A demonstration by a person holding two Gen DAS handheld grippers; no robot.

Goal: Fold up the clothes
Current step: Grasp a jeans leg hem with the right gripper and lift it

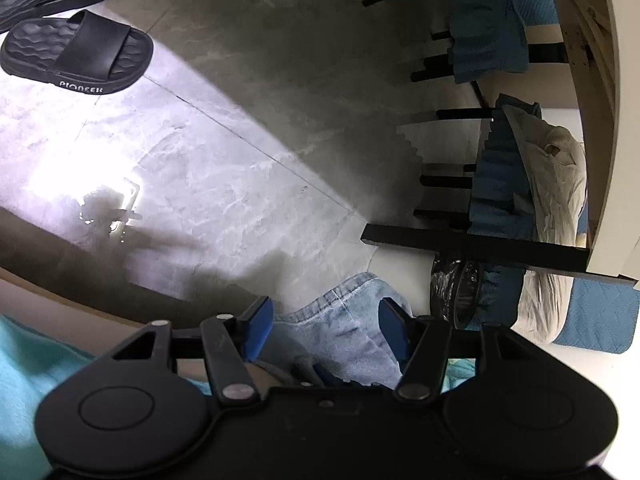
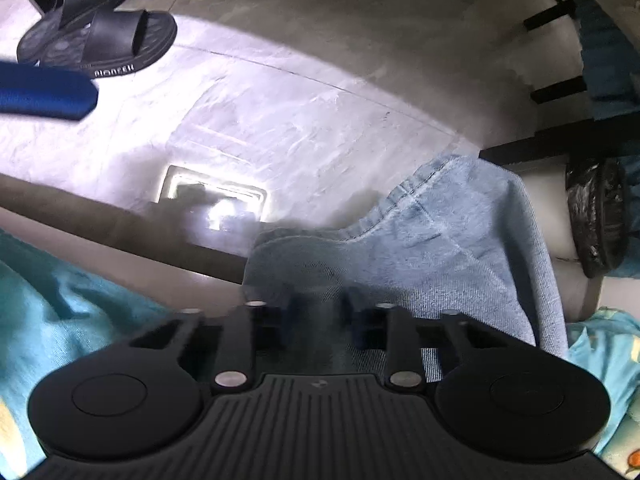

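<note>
Left wrist: left tool [image 1: 326, 330] spread wide, denim garment [image 1: 344, 332] lying between its blue pads, hanging off the bed edge over the tiled floor [image 1: 224, 168]; black slippers [image 1: 78, 54] far beyond the denim.

Right wrist: right tool [image 2: 320, 316] narrowed, pinching the denim garment [image 2: 440, 232]; blurry. Turquoise bedsheet [image 2: 60, 308] left of the denim.

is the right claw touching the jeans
Touching. The right wrist view shows the right claw with its blue pads closed in on a fold of the denim jeans, fabric pinched between them with no gap showing.
</note>
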